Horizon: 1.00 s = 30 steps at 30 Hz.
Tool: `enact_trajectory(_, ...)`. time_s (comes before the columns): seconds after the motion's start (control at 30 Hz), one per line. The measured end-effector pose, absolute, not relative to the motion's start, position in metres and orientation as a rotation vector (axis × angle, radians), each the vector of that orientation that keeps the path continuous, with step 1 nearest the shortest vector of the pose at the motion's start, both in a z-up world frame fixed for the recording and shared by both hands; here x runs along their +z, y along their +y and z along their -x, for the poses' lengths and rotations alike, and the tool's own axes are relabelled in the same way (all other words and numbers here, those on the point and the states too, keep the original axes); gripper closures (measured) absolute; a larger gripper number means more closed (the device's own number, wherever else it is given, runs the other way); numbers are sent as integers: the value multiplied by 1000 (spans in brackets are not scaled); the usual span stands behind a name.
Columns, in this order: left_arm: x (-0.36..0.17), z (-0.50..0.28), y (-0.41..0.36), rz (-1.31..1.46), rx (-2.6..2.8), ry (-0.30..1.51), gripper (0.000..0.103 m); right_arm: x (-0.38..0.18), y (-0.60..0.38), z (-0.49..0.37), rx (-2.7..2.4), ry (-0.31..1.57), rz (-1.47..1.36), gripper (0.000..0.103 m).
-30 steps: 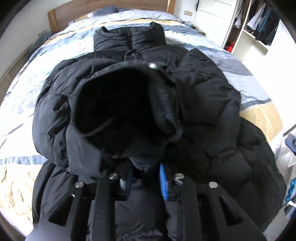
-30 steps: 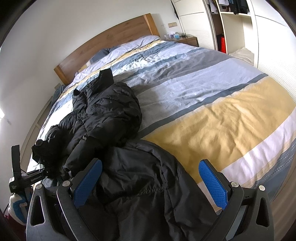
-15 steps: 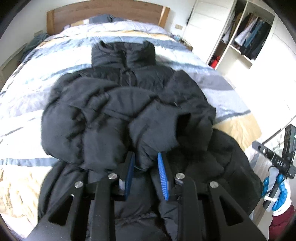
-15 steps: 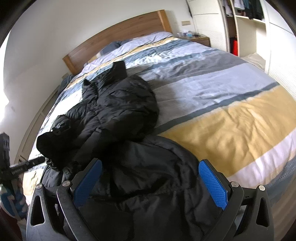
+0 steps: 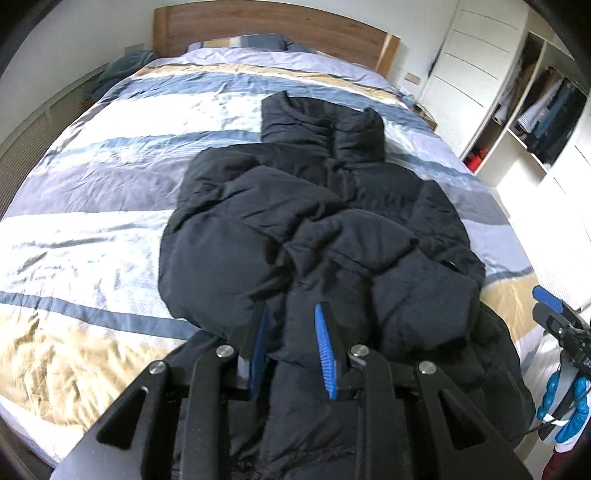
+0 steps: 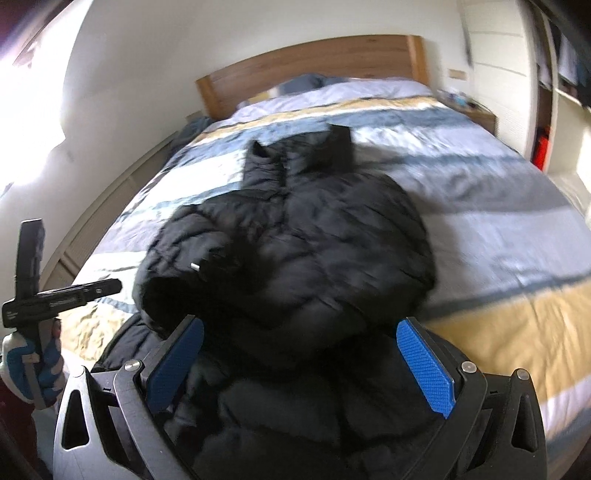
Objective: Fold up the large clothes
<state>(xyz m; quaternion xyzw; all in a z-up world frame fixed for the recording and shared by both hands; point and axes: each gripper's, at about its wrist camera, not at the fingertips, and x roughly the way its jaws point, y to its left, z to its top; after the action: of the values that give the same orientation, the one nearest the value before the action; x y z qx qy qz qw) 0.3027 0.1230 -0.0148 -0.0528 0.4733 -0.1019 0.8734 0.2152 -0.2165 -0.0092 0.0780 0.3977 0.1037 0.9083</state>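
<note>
Striped bedding (image 5: 110, 206) on a bed with a wooden headboard (image 5: 266, 26) is covered in the middle by a black puffer jacket (image 5: 332, 229), its collar toward the headboard. A fold of the jacket seems to be pinched between the narrow-set fingers of the left gripper (image 5: 291, 347), though the view is dark. The right gripper (image 6: 303, 365) is spread wide above the jacket's near part, and nothing is held.

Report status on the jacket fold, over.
Left gripper narrowed around a jacket fold. Right gripper open, empty. Black puffer jacket bunched on striped duvet. Nothing blocking.
</note>
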Motion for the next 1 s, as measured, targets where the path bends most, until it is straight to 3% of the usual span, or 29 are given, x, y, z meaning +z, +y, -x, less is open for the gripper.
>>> enact_trajectory(0.47,-42,-341,161,186,-104,1010,78,-12,-97,-280,451,839,0,1)
enact_trajectory(1.0,-107,-366,138,157,-43,1106,76,-107,-96,-309,460,1012,39,1)
